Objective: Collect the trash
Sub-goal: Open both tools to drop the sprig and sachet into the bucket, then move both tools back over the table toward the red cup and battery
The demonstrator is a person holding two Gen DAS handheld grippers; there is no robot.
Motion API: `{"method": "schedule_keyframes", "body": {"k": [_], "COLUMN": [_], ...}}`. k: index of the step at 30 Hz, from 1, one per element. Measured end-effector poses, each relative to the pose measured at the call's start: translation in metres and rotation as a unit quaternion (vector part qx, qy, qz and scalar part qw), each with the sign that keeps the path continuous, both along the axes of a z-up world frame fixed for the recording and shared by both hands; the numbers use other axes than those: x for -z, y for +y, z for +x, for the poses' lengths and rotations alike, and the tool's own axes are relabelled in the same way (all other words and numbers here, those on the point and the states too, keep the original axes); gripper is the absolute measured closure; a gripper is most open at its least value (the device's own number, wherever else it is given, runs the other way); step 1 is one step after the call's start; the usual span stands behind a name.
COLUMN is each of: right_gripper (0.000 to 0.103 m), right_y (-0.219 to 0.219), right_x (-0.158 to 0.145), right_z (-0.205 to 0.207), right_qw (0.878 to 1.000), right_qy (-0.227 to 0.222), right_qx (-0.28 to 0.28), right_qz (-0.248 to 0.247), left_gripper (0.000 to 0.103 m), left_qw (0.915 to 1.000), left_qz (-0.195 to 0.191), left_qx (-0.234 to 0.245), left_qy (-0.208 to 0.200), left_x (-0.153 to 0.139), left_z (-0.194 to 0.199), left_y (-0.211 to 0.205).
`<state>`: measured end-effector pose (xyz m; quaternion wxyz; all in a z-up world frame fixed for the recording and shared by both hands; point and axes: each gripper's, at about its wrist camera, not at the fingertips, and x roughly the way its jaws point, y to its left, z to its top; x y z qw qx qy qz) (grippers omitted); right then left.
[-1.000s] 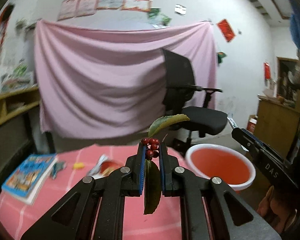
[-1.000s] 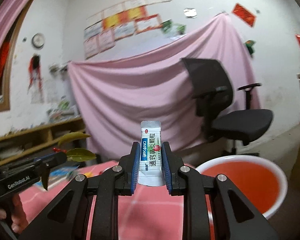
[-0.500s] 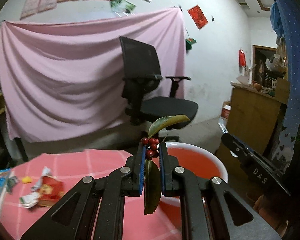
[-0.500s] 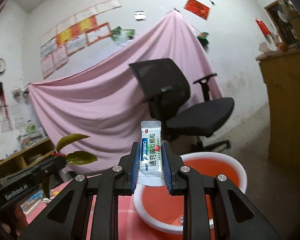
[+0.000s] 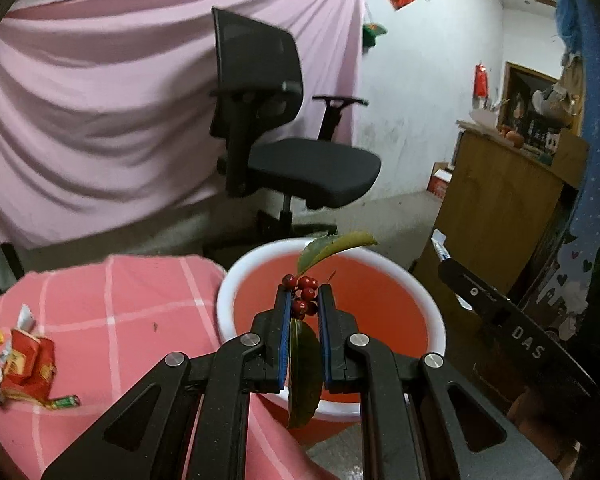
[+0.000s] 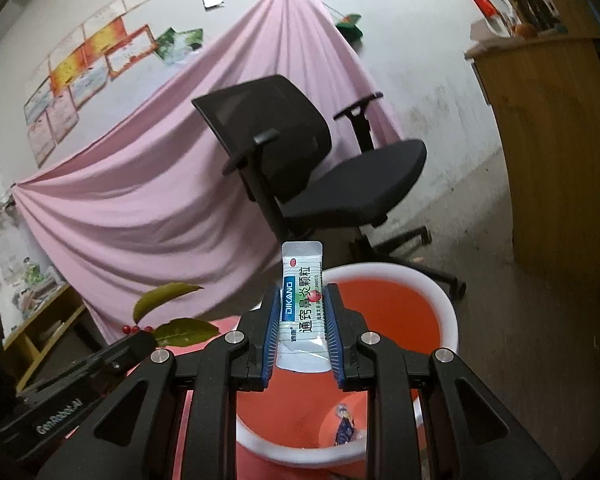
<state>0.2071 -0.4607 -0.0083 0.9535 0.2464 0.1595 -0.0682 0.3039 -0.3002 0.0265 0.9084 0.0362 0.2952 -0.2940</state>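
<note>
My left gripper is shut on a sprig of red berries with green leaves, held over the near rim of a red bucket with a white rim. One leaf hangs below the jaws, another sticks up. In the right wrist view my right gripper is shut on a white medicine sachet with blue and green print, upright above the same bucket. The left gripper with its sprig shows at lower left there. The right gripper's body crosses the left view at the right.
A pink checked tablecloth lies left of the bucket, with a red wrapper and small scraps on it. A black office chair stands behind, before a pink drape. A wooden cabinet is at the right. A wrapper lies inside the bucket.
Both grippers have swung right from over the table toward the bucket, which now sits under them and larger in view. Each still grips its item.
</note>
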Motion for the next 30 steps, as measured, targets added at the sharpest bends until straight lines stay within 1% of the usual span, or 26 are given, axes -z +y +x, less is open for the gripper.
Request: {"method": "schedule_keyframes", "body": {"k": [3, 6, 9, 11, 12, 13, 15, 19, 26, 30], "right_gripper": [0.082, 0.082, 0.082, 0.082, 0.08, 0.075, 0.072, 0.072, 0.072, 0.072], "right_y": [-0.003, -0.005, -0.008, -0.008, -0.008, -0.008, -0.007, -0.007, -0.003, 0.001], "right_x": [0.004, 0.009, 0.015, 0.018, 0.019, 0.019, 0.02, 0.021, 0.02, 0.015], "right_z": [0.007, 0.011, 0.015, 0.017, 0.018, 0.018, 0.017, 0.016, 0.016, 0.015], "right_qw": [1.0, 0.999, 0.998, 0.998, 0.998, 0.998, 0.997, 0.997, 0.998, 0.998], "right_qy": [0.02, 0.037, 0.055, 0.063, 0.066, 0.067, 0.068, 0.072, 0.067, 0.055], "right_qx": [-0.002, -0.001, -0.003, -0.005, -0.006, -0.007, -0.009, -0.011, -0.013, -0.014], "right_qz": [0.003, 0.007, 0.014, 0.017, 0.018, 0.017, 0.016, 0.018, 0.01, 0.0], "left_gripper": [0.093, 0.093, 0.092, 0.088, 0.087, 0.085, 0.083, 0.076, 0.075, 0.075], "left_qw": [0.9996, 0.999, 0.9985, 0.9982, 0.998, 0.9979, 0.9979, 0.998, 0.9982, 0.9984], "left_qz": [0.001, 0.001, 0.009, 0.016, 0.017, 0.016, 0.013, 0.009, 0.006, 0.001], "left_qx": [-0.005, -0.009, -0.01, -0.014, -0.015, -0.015, -0.018, -0.019, -0.03, -0.041], "left_qy": [0.026, 0.044, 0.052, 0.056, 0.059, 0.06, 0.061, 0.06, 0.051, 0.04], "left_x": [0.01, 0.016, 0.019, 0.021, 0.021, 0.021, 0.021, 0.021, 0.016, 0.011], "left_z": [0.008, 0.015, 0.016, 0.017, 0.019, 0.02, 0.022, 0.021, 0.018, 0.014], "left_y": [-0.004, -0.007, -0.009, -0.01, -0.01, -0.01, -0.01, -0.005, 0.005, 0.017]}}
